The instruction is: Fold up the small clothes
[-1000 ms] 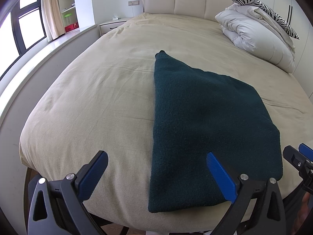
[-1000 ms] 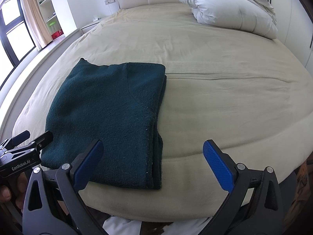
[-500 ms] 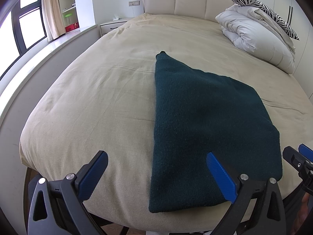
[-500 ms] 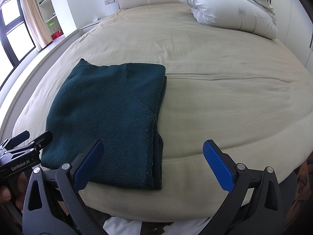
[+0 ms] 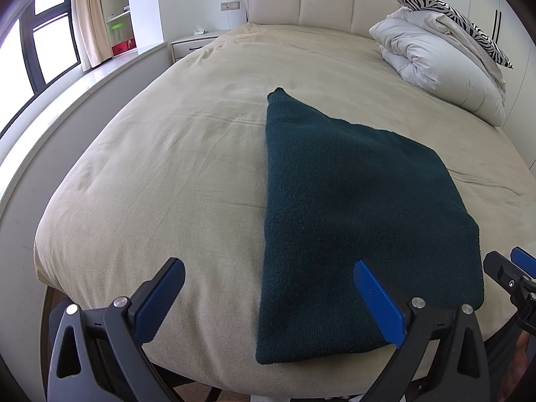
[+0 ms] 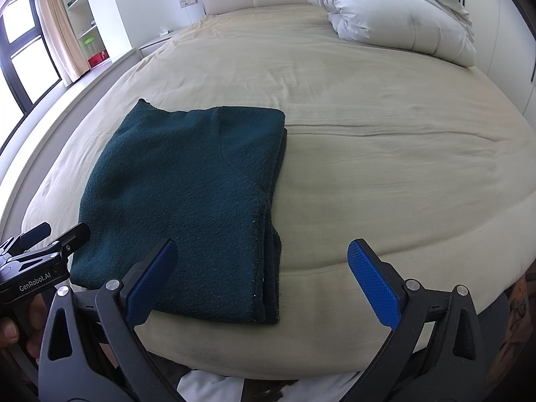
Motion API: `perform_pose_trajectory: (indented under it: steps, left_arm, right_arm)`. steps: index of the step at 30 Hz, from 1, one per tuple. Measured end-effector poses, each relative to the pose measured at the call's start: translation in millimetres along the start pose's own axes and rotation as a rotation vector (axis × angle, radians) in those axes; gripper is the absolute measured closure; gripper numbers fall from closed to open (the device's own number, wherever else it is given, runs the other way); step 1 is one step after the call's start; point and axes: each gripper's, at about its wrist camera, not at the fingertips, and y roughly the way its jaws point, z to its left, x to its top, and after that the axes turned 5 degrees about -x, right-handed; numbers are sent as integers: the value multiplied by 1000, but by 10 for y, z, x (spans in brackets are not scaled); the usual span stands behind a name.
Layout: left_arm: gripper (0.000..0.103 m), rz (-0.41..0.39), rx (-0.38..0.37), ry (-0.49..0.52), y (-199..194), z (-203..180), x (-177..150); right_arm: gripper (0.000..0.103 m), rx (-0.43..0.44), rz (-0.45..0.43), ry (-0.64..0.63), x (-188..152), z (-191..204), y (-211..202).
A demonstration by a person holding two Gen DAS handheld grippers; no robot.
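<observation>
Sweater folded on bed; tongs apart, clear.

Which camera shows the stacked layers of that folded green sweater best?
The right wrist view: the green sweater's layered edge faces it along one side. The left wrist view shows only its flat top.

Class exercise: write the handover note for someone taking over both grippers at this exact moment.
Left gripper: open, empty, held just short of the bed's near edge.
Right gripper: open, empty, alongside it.
Dark green sweater: folded into a layered rectangle near the front edge of the beige bed, stacked edges on its right side.
Done: main folds.
Left: perhaps one more fold, or none; nothing else to fold is visible.
</observation>
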Motion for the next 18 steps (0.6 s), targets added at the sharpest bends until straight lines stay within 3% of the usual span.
perform_pose_trajectory:
  steps: [18]
  left_arm:
    - [0, 1, -1, 0, -7, 1, -1]
  right_arm:
    - [0, 10, 10, 2, -25, 23, 6]
